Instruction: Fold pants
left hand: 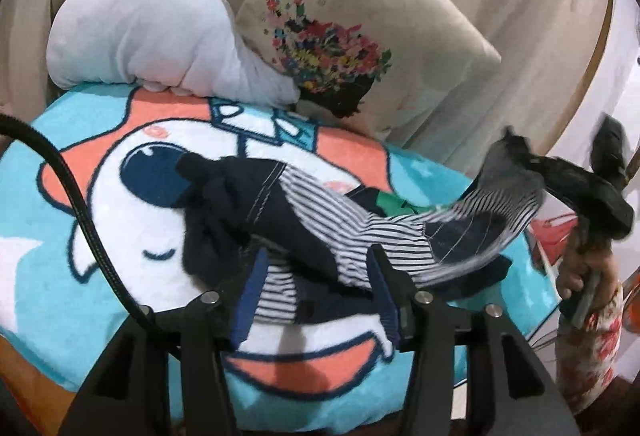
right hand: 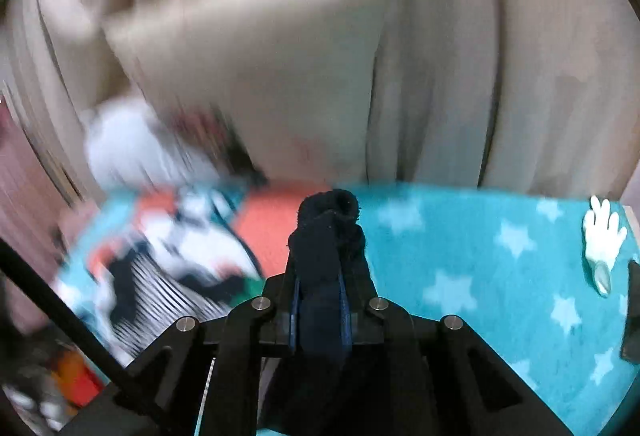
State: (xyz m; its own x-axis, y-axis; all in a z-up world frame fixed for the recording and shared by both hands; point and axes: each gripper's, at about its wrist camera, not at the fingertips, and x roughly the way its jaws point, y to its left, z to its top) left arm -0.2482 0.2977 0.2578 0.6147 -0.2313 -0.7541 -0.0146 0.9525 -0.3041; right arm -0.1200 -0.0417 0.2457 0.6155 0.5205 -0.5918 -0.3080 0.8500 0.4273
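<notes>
The pants point(left hand: 320, 236) are navy with white-striped panels and lie bunched on a turquoise cartoon blanket point(left hand: 80, 276). My left gripper point(left hand: 320, 268) is open above their near end, its fingers point(left hand: 248, 288) astride the striped cloth without closing on it. My right gripper point(right hand: 322, 268) is shut on a bunched navy end of the pants point(right hand: 326, 236) and holds it lifted. In the left wrist view the right gripper point(left hand: 560, 172) pulls that end up and to the right, so the striped leg hangs stretched. The right wrist view is motion-blurred on its left side.
A pale grey plush toy point(left hand: 140, 36) and a beige flower-print cushion point(left hand: 360, 36) lie at the blanket's far edge, before beige curtains point(right hand: 480, 56). A black cable point(left hand: 80, 204) crosses at left. A white toy hand point(right hand: 602, 236) lies on the star-patterned blanket point(right hand: 480, 276) at right.
</notes>
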